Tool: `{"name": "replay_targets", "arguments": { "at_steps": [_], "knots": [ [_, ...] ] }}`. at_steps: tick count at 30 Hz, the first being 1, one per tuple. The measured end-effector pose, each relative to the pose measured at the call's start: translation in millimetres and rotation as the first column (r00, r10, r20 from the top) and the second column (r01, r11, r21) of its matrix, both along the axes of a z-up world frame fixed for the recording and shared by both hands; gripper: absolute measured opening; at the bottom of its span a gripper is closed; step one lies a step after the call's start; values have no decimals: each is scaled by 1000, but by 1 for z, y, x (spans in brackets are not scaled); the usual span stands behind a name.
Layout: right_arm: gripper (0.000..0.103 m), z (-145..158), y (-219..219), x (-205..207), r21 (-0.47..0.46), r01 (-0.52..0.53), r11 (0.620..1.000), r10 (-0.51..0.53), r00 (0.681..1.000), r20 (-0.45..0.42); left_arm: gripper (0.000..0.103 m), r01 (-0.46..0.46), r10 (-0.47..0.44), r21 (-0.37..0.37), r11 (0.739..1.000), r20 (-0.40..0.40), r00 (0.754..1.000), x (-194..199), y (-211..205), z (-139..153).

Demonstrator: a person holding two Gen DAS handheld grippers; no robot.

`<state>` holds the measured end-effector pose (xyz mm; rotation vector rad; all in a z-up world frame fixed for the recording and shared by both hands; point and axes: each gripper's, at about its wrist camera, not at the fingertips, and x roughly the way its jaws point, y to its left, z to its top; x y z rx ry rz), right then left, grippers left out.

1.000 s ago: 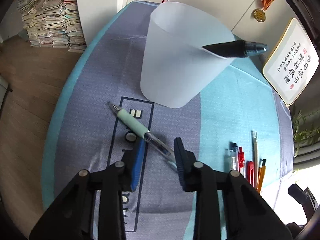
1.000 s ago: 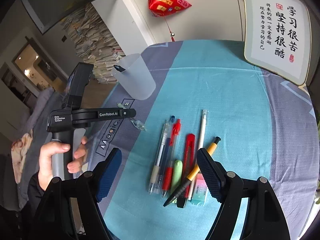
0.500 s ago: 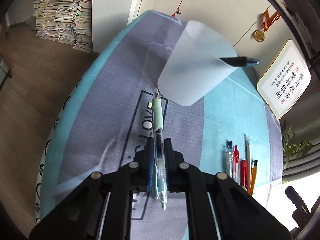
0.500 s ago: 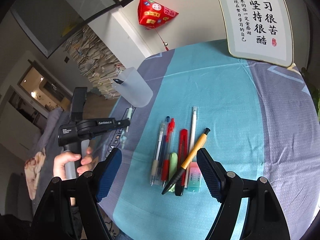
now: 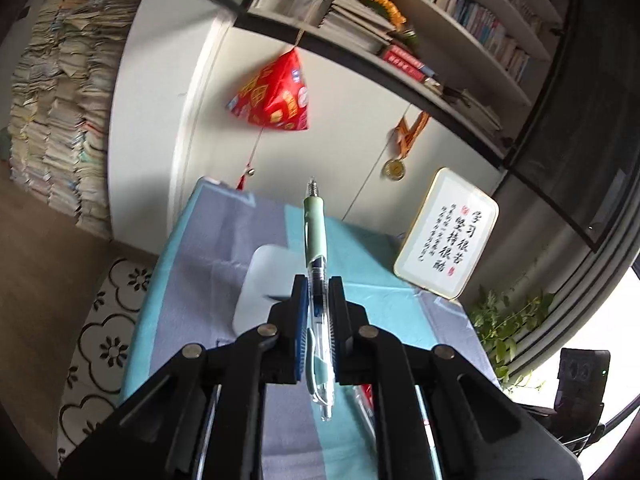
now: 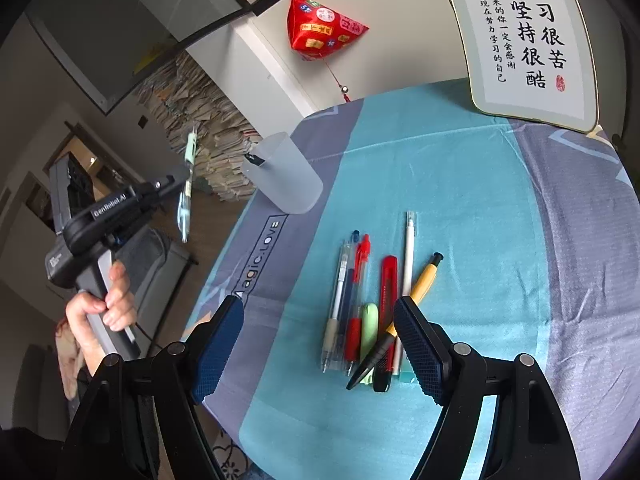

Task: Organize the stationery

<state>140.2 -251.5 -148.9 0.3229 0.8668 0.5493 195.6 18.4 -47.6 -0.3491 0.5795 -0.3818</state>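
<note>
The left gripper (image 5: 318, 300) is clamped on a clear gel pen with a pale green grip (image 5: 315, 236), held in the air; the frosted translucent plastic cup (image 5: 264, 280) stands just beyond and below it. The right gripper (image 6: 320, 344) hangs spread apart, empty, over a row of pens (image 6: 360, 292) lying on the blue-and-grey tablecloth (image 6: 480, 220).

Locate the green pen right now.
The green pen is clamped in the left gripper, off the table; in the right view it hangs left of the cup.
</note>
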Motion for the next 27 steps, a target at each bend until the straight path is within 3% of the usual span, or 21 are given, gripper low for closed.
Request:
{"name": "replay_targets", "arguments": {
  "at_steps": [8,10,21,27],
  "knots": [
    [79,-9,-6,7,37,22,999,-21,1000,-17,8,51,-47,-13,999,203,978,49,-4,-4],
    [79,-10,-7,9,38,20,999,-19,1000,-17,8,27,-34,35,999,243,969,54,-7,-11],
    [79,-18,-7,16,88,15,996,-13,1000,-15,8,1,-35,139,990,237,971,56,-11,-54],
    [79,-21,-5,18,79,14,997,-13,1000,-16,11,14,-36,110,994,201,979,59,-4,-53]
  ]
}}
